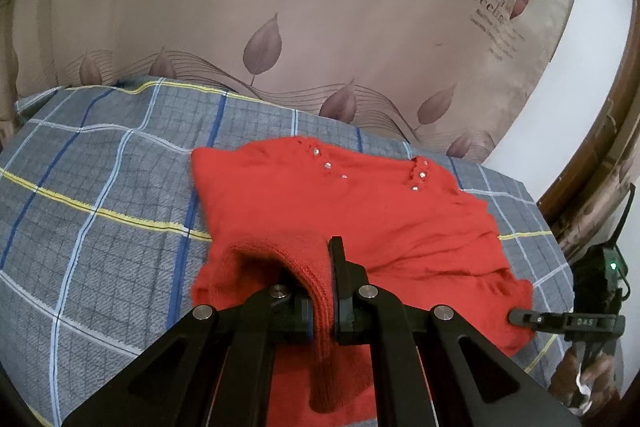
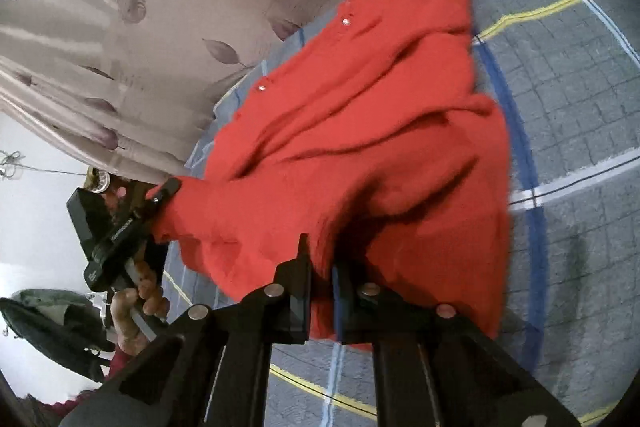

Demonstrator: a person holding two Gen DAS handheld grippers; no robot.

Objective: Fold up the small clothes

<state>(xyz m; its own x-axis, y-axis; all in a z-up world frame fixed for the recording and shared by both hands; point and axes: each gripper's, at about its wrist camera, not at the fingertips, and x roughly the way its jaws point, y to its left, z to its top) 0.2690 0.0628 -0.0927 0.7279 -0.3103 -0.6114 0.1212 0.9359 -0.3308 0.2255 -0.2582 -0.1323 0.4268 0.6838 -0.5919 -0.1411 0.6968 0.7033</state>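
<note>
A red knit sweater (image 1: 360,203) with small shiny studs near the neckline lies crumpled on a grey plaid bed cover (image 1: 100,187). In the left wrist view my left gripper (image 1: 320,267) is shut on the sweater's ribbed hem, which hangs down between the fingers. My right gripper (image 1: 516,317) shows at the far right, its tip at the sweater's other corner. In the right wrist view my right gripper (image 2: 323,267) is shut on a bunched edge of the sweater (image 2: 380,107). The left gripper (image 2: 164,191) holds the opposite corner, with a hand (image 2: 136,303) on its grip.
A beige curtain (image 1: 280,7) with leaf prints and lettering hangs right behind the bed. A brown wooden frame (image 1: 600,167) stands at the right. The plaid cover (image 2: 580,87) stretches beyond the sweater. A dark garment (image 2: 48,327) lies off the bed's side.
</note>
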